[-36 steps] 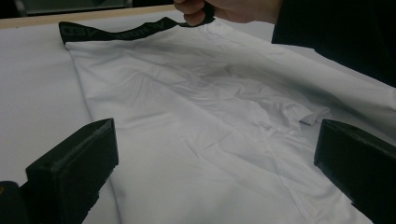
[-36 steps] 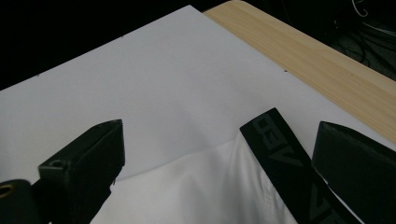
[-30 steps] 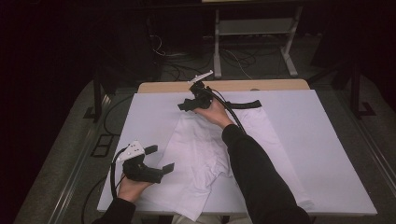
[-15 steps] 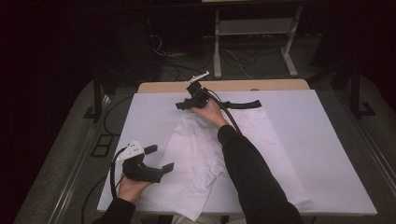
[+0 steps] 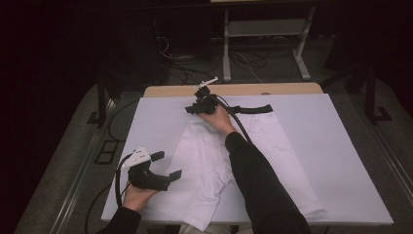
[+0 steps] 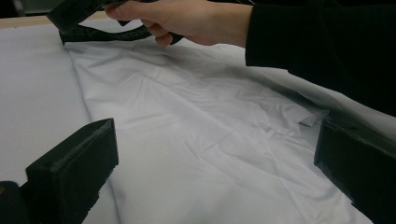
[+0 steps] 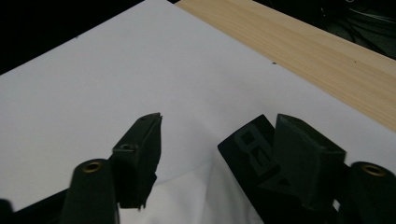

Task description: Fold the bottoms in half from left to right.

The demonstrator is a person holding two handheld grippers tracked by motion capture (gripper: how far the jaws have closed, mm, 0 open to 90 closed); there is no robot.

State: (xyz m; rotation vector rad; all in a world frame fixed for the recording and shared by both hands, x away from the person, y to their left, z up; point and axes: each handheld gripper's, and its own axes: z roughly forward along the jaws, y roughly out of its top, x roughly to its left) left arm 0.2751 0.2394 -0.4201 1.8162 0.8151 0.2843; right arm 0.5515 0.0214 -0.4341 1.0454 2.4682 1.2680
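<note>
A white garment (image 5: 219, 161) with a black waistband (image 5: 253, 109) lies spread on the table's white cover (image 5: 331, 146). My right gripper (image 5: 192, 108) is at the waistband's far left end, low over the cloth. Its jaws have just been closing. In the right gripper view they (image 7: 205, 135) stand partly apart, with the waistband's corner (image 7: 247, 144) against the right jaw and white cloth (image 7: 187, 200) below the gap. My left gripper (image 5: 165, 165) hovers open by the garment's near left edge. In the left gripper view its jaws (image 6: 215, 172) frame the wrinkled cloth (image 6: 210, 140) without touching it.
A strip of bare wooden tabletop (image 5: 272, 89) runs along the far edge beyond the cover. Cables and a metal stand (image 5: 263, 44) are on the dark floor behind. The right forearm's black sleeve (image 5: 263, 190) crosses the garment's middle.
My right gripper has sunk a little onto the waistband's left end and its jaws have narrowed. The left gripper has stayed put.
</note>
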